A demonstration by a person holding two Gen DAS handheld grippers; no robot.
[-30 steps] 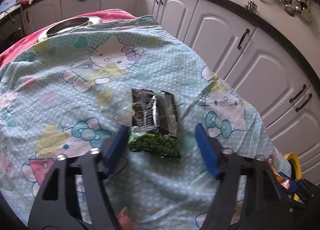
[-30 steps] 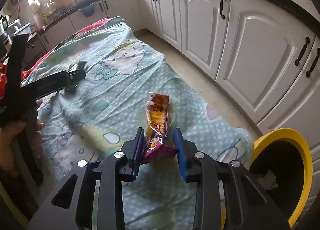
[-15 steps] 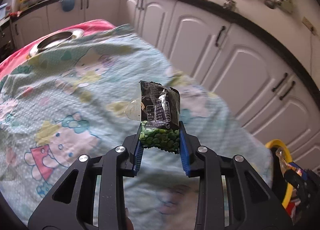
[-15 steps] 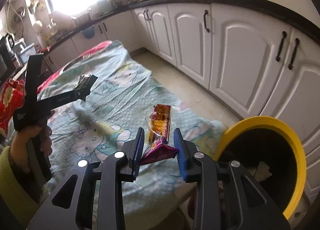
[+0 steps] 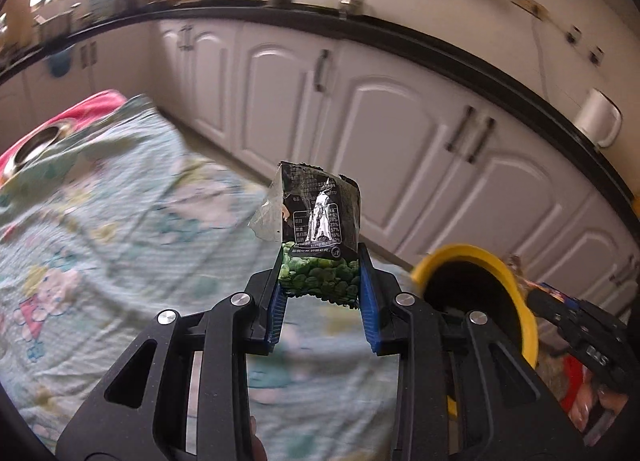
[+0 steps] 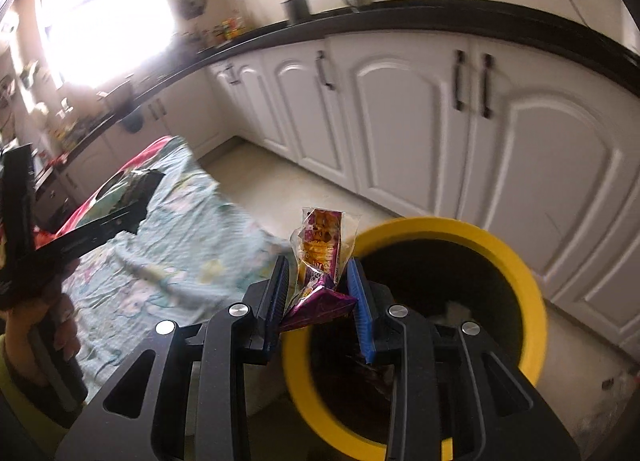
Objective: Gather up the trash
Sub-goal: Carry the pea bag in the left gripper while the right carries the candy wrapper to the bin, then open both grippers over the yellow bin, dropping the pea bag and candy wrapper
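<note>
Right wrist view: my right gripper (image 6: pixel 320 297) jaws clench the purple wrapper (image 6: pixel 320 261) at the yellow bin (image 6: pixel 516 261) rim, left gripper (image 5: pixel 322 293) jaws grip the pea packet (image 5: pixel 320 229) short of it; releasing early risks a miss

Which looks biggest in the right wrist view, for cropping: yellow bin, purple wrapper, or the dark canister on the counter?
As they appear only; nearness skews true size.
1. yellow bin
2. purple wrapper, held by the right gripper
3. dark canister, far off
</note>
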